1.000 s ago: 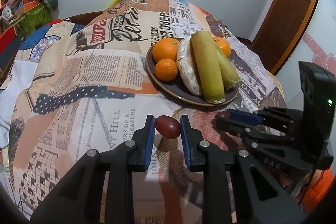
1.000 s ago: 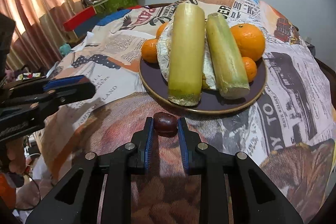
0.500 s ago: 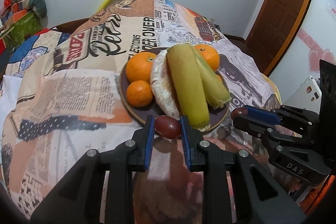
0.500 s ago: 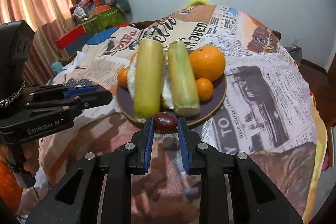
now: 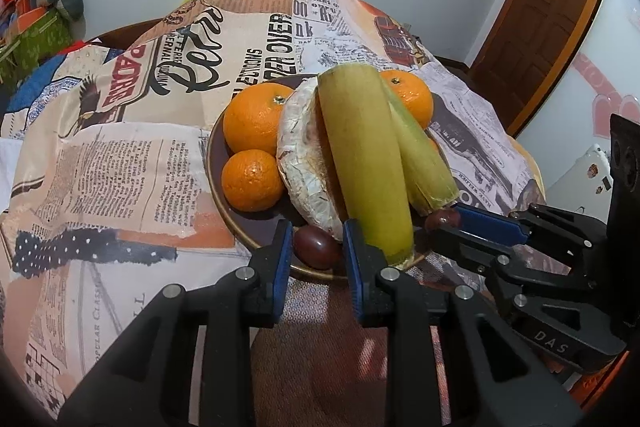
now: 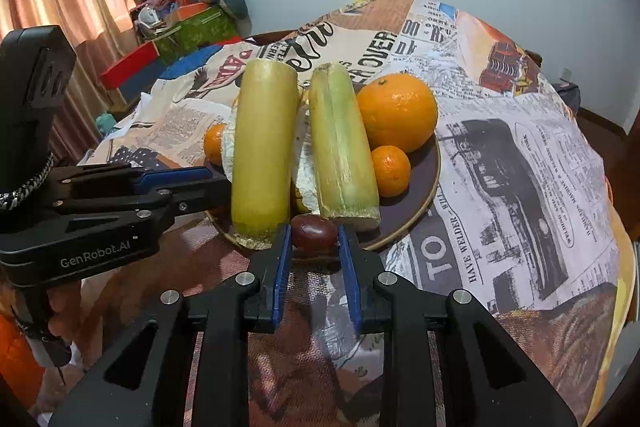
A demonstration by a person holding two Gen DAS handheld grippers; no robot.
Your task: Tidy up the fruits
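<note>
Left gripper (image 5: 316,247): clamped on a dark red fruit (image 5: 316,247), blue pads pressed to both its sides, tips over the near rim of the plate (image 5: 218,187).
Left fruit position: between the fingertips, just above the plate's front edge, just beside the cut end of the thick yellow stalk (image 5: 366,163); touching the plate or not, cannot tell.
Right gripper (image 6: 314,243): clenched on a second dark red fruit (image 6: 313,231), held at the tips of the blue pads.
Right fruit position: at the plate's near rim, wedged close under the ends of the two stalks, the yellow one to its left and the green stalk (image 6: 342,147) to its right.
Grippers relative to each other: side by side at the plate's front, well apart from touching; right one visible at the edge of the left view, fruit at its tip.
Plate: round, dark brown, shallow, thin golden rim.
Stalks: long, smooth, cylindrical, waxy skin, fibrous cut ends; lying across a pale, papery, wrinkled round piece (image 5: 306,163).
Oranges: big orange (image 6: 396,113) and small orange (image 6: 391,171) on the plate's right side; two more (image 5: 256,119) (image 5: 252,180) on its left; pebbled glossy peel.
Red fruits: small, oval, smooth, shiny.
Tablecloth (image 5: 120,147): cloth, newspaper print, softly creased.
Gripper bodies: black matte plastic, silver screws.
</note>
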